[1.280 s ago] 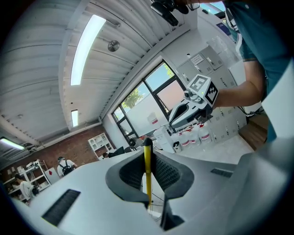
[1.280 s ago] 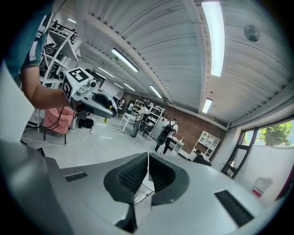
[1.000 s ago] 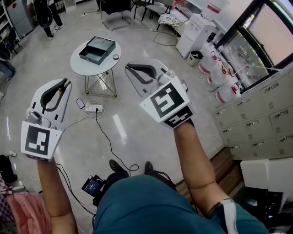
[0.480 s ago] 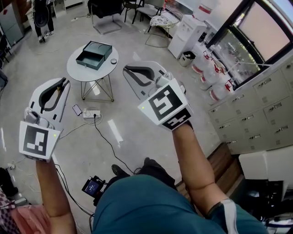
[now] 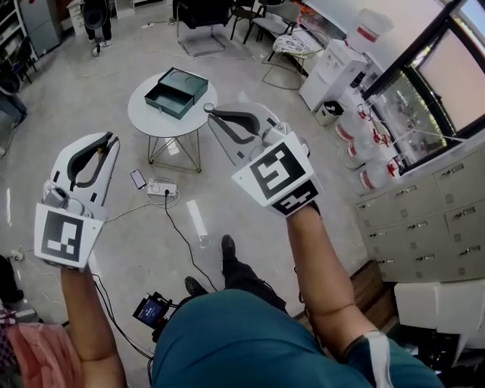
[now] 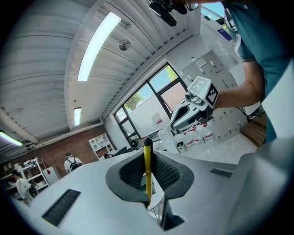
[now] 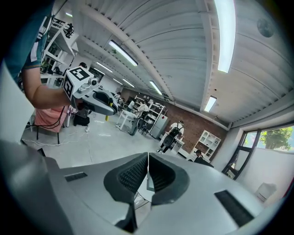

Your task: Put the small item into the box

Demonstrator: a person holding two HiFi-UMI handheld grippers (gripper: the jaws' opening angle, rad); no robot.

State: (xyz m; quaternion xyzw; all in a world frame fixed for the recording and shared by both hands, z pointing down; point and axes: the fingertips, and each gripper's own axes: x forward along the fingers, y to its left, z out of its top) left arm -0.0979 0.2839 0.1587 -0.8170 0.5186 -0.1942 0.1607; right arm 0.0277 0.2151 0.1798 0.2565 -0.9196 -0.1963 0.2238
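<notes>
Left hand-held gripper [image 5: 111, 139] still pinches a yellow stick [image 6: 147, 167], right hand-held gripper [image 5: 209, 111] stays shut empty, table [image 5: 151, 121] shifted right.

Can make out only a sliver of the round table [image 7: 143, 193] through the slit between the right gripper's [image 7: 148, 160] closed jaws. Cannot follow the lower end of the yellow stick [image 6: 147, 174], sunk behind the left gripper's [image 6: 148, 156] pads. Cannot tell what lies inside the box [image 5: 176, 92]: too small. Lose the far person's [image 5: 97, 15] upper body past the top edge.
</notes>
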